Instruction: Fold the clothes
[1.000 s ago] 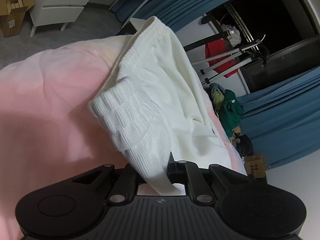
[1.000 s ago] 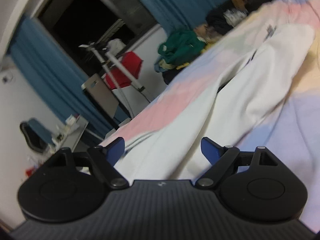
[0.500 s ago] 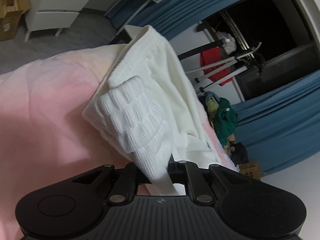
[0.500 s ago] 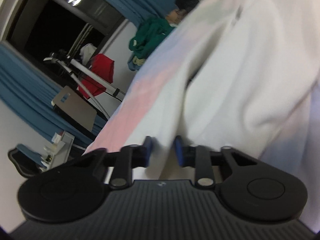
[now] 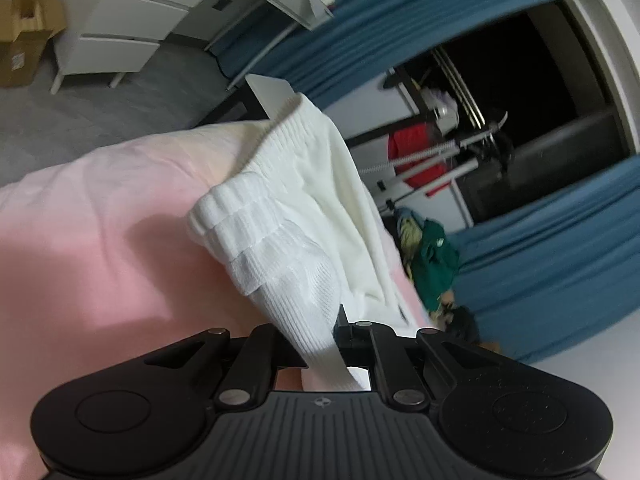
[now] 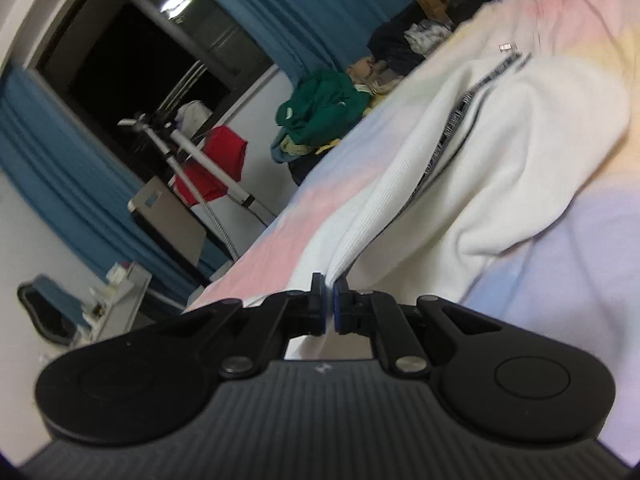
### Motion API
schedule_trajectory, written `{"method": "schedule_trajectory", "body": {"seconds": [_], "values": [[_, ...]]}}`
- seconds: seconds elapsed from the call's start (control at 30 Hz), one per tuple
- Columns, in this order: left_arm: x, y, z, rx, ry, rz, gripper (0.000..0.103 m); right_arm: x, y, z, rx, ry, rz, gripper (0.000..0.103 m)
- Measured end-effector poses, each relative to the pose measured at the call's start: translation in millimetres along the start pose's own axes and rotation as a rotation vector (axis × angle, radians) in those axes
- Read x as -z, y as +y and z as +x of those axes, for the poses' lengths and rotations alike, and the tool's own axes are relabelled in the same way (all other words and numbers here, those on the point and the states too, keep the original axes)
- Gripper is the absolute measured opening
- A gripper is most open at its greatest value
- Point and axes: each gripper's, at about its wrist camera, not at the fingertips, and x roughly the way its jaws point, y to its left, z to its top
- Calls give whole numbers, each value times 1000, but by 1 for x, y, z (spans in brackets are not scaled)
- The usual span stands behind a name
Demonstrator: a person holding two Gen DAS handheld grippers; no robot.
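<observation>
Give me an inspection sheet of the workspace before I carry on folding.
Surface: bed sheet, pastel pink, yellow and lilac, wrinkled.
Job's things: white garment on the sheet, zip showing; ribbed hem lifted.
Clutter: green clothes pile beyond the bed.
Grippers: left gripper shut on the hem; right gripper has just closed, shut on a garment fold.
Cables: nothing seen.
Surroundings: blue curtains, dark window, white drawers, cardboard box, red cloth on a stand.
</observation>
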Motion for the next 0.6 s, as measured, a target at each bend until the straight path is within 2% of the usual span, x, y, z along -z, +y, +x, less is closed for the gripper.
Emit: {"method": "schedule_trajectory", "body": {"seconds": [0.13, 0.2, 0.3, 0.4, 0.47, 0.6], "values": [[-4, 6, -16, -37, -31, 0, 8, 27, 2, -53, 5, 29, 30, 6], [-5, 11, -22, -43, -36, -31, 8, 48, -7, -70, 19, 73, 71, 6], [-8, 19, -26, -57, -26, -75, 8, 77, -27, -84, 60, 156, 132, 7], [-8, 22, -25, -94, -14, -70, 8, 91, -47, -90, 103, 209, 213, 9], [-6, 20, -24, -119, -10, -60, 9, 88, -46, -100, 109, 178, 219, 9], [-3, 14, -25, -170, -7, -14, 10, 67, -29, -110, 116, 69, 135, 11]]}}
